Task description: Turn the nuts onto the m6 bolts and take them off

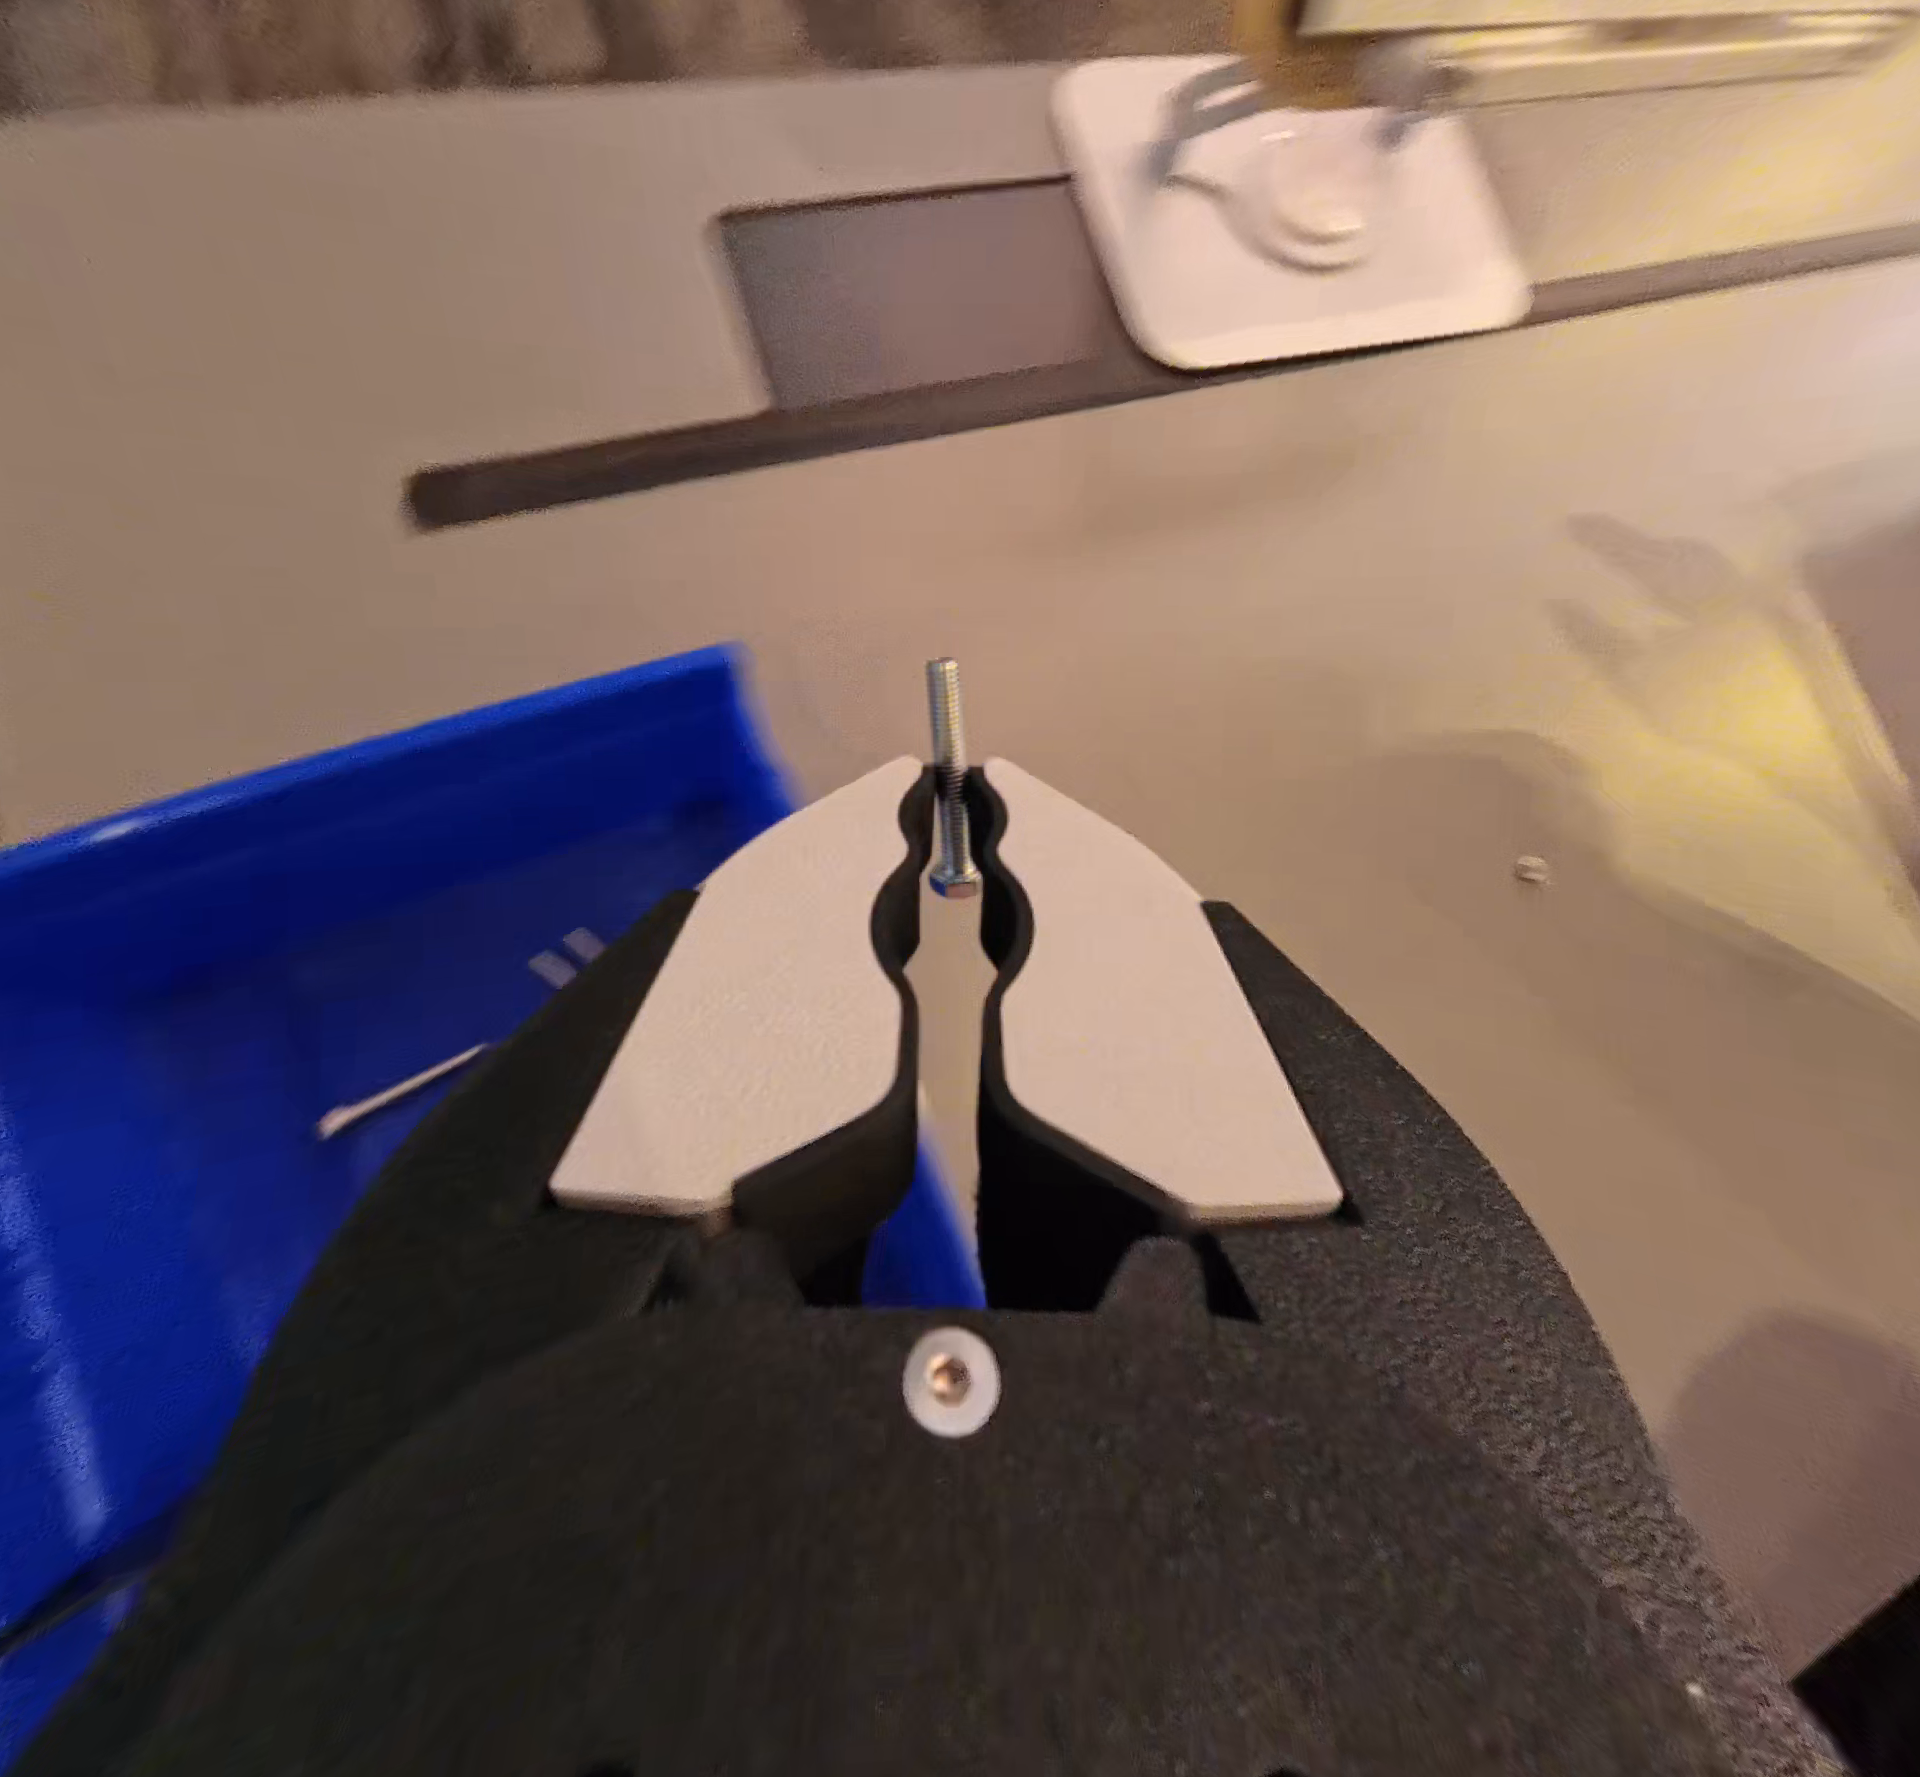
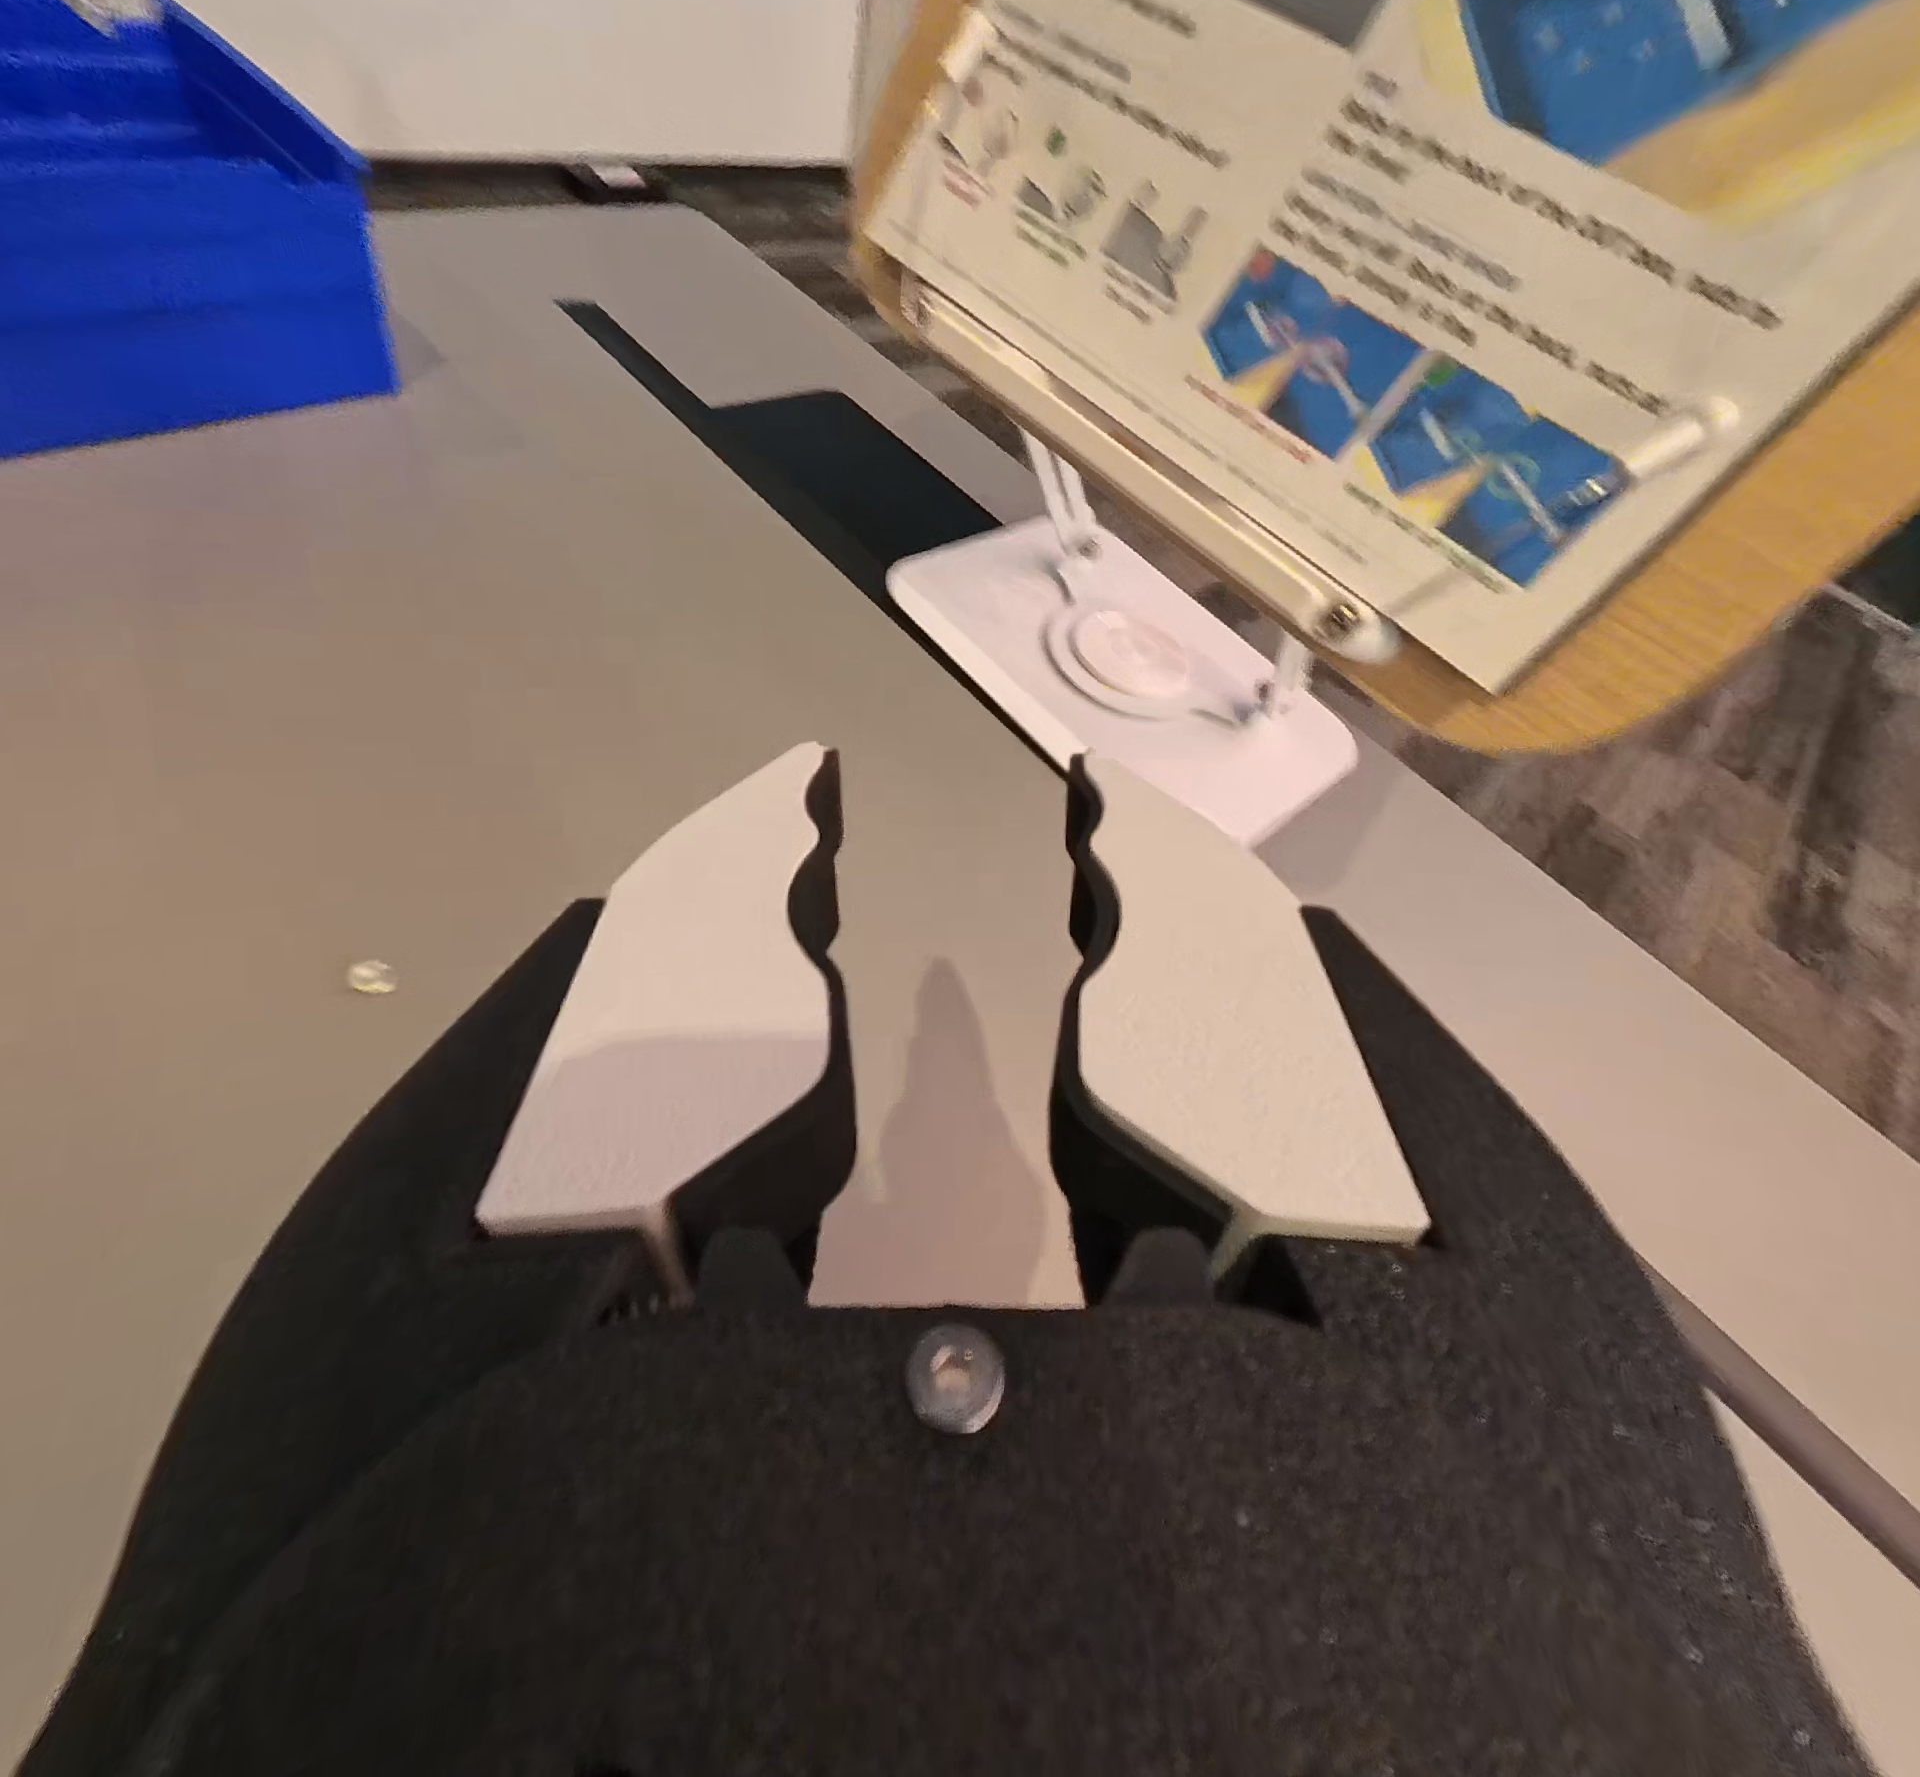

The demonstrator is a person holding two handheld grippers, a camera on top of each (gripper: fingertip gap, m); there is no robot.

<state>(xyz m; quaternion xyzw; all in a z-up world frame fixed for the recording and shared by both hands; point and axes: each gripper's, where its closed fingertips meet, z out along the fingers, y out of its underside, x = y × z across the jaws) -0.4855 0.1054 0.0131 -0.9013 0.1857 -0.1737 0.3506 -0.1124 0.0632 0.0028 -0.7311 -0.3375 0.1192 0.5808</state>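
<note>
On the grey table (image 1: 312, 377), the blue bin (image 1: 260, 948) is sitting at far left in the left wrist view, a couple of loose bolts lying blurred inside it. Just right of it, the left gripper (image 1: 954, 771) is clamping an m6 bolt (image 1: 943, 751) between its pale fingers (image 1: 790, 979), head toward the camera and threaded end pointing forward past the tips. Farther right, a small nut (image 1: 1527, 868) is lying alone on the table, well apart from the bolt, while the white base (image 1: 1351, 314) of a document stand is sitting at the back.

In the right wrist view, the same nut (image 2: 371, 976) is resting on the table at left, the right gripper (image 2: 951, 771) is hanging with its fingers apart and holding nothing, and an instruction sheet (image 2: 1195, 273) on the stand is filling the upper right.

The step in hand appears to be fetching a nut for the held bolt. The next move likely calls for the right gripper swinging left to the nut, pinching it by its flats, then lining its hole up squarely with the bolt's tip before turning.
</note>
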